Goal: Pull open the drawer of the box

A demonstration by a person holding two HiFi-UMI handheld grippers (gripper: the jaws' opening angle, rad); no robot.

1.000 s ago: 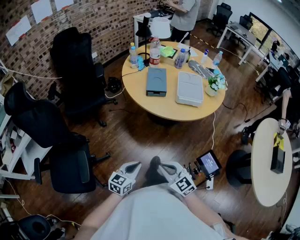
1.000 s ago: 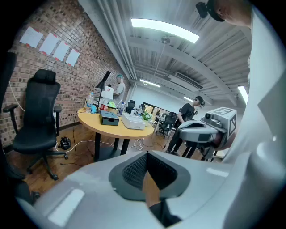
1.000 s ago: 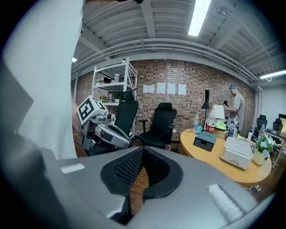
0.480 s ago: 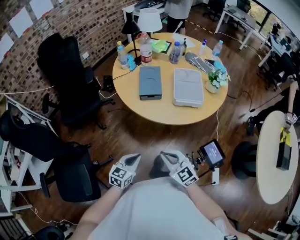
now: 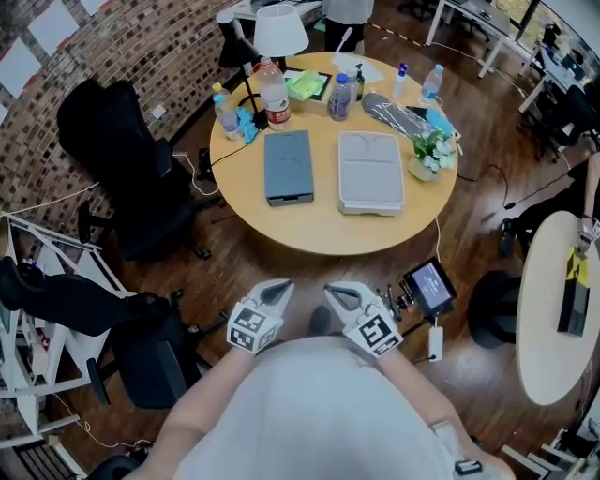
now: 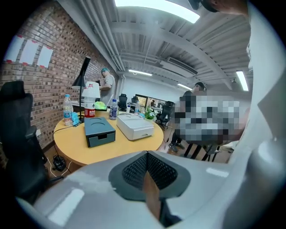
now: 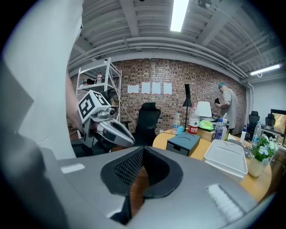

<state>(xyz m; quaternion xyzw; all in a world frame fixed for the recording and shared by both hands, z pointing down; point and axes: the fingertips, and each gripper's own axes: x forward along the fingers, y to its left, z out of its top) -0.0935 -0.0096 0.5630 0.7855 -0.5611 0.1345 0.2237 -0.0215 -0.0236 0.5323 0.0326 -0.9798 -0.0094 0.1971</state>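
A blue-grey box [image 5: 288, 167] lies on the round wooden table [image 5: 319, 230], far ahead of both grippers. Its drawer [image 6: 102, 138] faces me and looks closed in the left gripper view. A white lidded box [image 5: 369, 172] lies to its right. My left gripper [image 5: 281, 285] and right gripper [image 5: 330, 289] hang close to my body over the floor, side by side, both shut with nothing in them. Their jaws meet in the left gripper view [image 6: 146, 154] and in the right gripper view [image 7: 143, 152]. From the right gripper view, the left gripper [image 7: 109, 127] and the box [image 7: 184, 143] show.
Black office chairs [image 5: 127, 159] [image 5: 112, 319] stand left of the table. A lamp [image 5: 279, 28], bottles [image 5: 274, 94] and a small plant [image 5: 429, 150] crowd the table's far side. A small screen on a stand [image 5: 429, 286] is at my right, a second round table [image 5: 548, 347] beyond it.
The table and the box have come nearer and now lie straight ahead. Both grippers stay shut in front of my body.
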